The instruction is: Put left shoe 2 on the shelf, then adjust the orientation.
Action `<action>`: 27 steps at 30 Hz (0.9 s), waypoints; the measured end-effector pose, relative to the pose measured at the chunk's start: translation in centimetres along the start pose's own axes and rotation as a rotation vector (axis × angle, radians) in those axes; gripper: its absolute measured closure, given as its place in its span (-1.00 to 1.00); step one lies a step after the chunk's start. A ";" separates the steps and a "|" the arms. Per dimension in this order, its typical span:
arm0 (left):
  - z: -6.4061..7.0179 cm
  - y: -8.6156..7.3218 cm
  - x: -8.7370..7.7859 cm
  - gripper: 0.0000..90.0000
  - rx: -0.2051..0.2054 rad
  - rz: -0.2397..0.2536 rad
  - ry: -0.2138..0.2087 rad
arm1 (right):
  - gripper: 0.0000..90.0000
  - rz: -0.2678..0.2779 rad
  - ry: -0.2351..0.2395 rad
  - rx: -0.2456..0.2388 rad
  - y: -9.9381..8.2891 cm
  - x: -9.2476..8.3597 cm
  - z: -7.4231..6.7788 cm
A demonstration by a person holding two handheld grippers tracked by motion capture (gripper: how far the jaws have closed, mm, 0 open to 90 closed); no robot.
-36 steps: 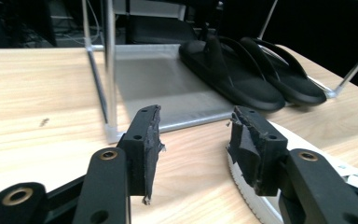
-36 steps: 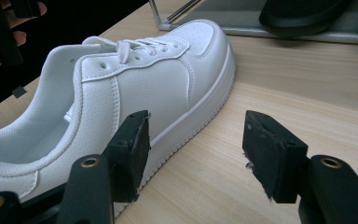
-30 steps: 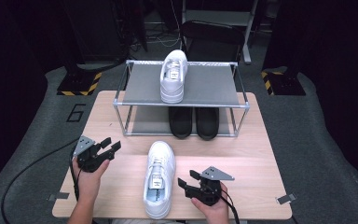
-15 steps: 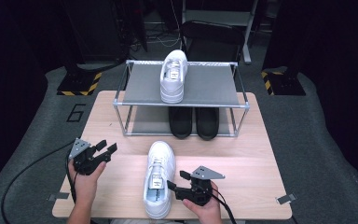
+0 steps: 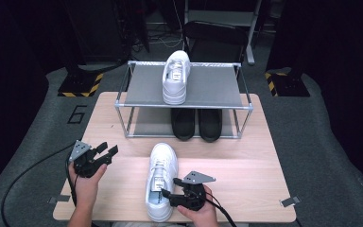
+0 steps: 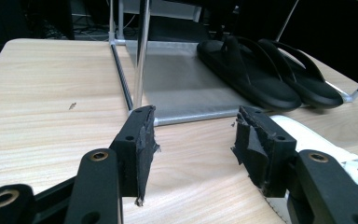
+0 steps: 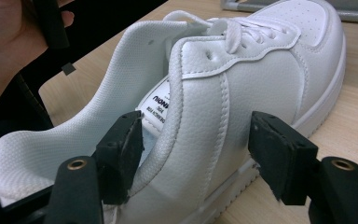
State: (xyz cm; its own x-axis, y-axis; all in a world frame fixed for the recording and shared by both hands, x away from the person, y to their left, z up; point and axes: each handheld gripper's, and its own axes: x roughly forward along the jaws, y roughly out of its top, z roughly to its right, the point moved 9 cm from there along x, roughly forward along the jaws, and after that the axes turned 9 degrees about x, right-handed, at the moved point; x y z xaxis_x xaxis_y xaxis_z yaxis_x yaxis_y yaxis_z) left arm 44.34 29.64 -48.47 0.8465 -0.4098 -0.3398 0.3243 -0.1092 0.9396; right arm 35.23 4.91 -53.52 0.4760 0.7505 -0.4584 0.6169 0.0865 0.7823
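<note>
A white sneaker [image 5: 160,182] lies on the wooden table [image 5: 246,156] with its toe toward the rack. My right gripper [image 5: 170,187] straddles its right side wall near the collar. In the right gripper view, one pad [image 7: 123,144] is inside the opening of this sneaker [image 7: 261,70] and the other stands a little off the outer leather. These jaws [image 7: 198,140] have just been closing and are open. My left gripper [image 5: 108,148] hovers left of the sneaker. Its jaws [image 6: 193,133] opened a little wider, with nothing between them.
A metal two-shelf rack [image 5: 217,87] stands at the back of the table. A second white sneaker [image 5: 176,78] sits on its top shelf, and a pair of black slippers [image 5: 196,124] on the bottom shelf [image 6: 177,84]. Cables trail off the table's front edge.
My right gripper has moved left to the sneaker's heel end, so its jaws now straddle the side wall. The left hand has stayed put and the sneaker has not moved.
</note>
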 end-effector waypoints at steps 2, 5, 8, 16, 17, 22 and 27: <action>0.0 0.0 0.0 0.05 -0.002 0.003 0.001 | -0.07 0.005 -0.006 0.005 0.1 -0.1 0.0; -0.1 0.1 -0.1 0.05 -0.003 0.008 0.007 | 0.03 0.005 0.005 0.015 0.4 -0.3 0.1; -0.2 0.0 -0.2 0.05 -0.006 0.006 0.007 | 0.14 0.001 -0.007 0.000 0.9 -0.7 0.8; -0.4 -0.2 0.0 0.05 -0.014 -0.001 0.010 | 0.25 0.015 -0.079 0.000 2.6 -1.8 3.5; -0.4 -0.2 0.0 0.05 -0.015 -0.004 0.007 | 0.26 0.017 -0.091 0.000 2.8 -1.9 3.9; -0.5 -0.2 0.0 0.05 -0.023 -0.003 0.010 | 0.19 -0.002 -0.099 0.022 3.2 -2.4 5.1; -0.4 -0.3 0.0 0.05 -0.025 -0.005 0.008 | 0.28 -0.006 -0.095 0.005 3.0 -2.3 4.8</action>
State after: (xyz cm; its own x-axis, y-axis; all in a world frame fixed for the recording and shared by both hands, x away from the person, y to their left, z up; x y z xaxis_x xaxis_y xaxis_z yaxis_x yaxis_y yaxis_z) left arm 44.42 30.09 -48.74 0.8484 -0.4019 -0.3446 0.3386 -0.0884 0.9368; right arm 39.01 0.24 -52.13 0.5295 0.6844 -0.5012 0.6231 0.0871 0.7773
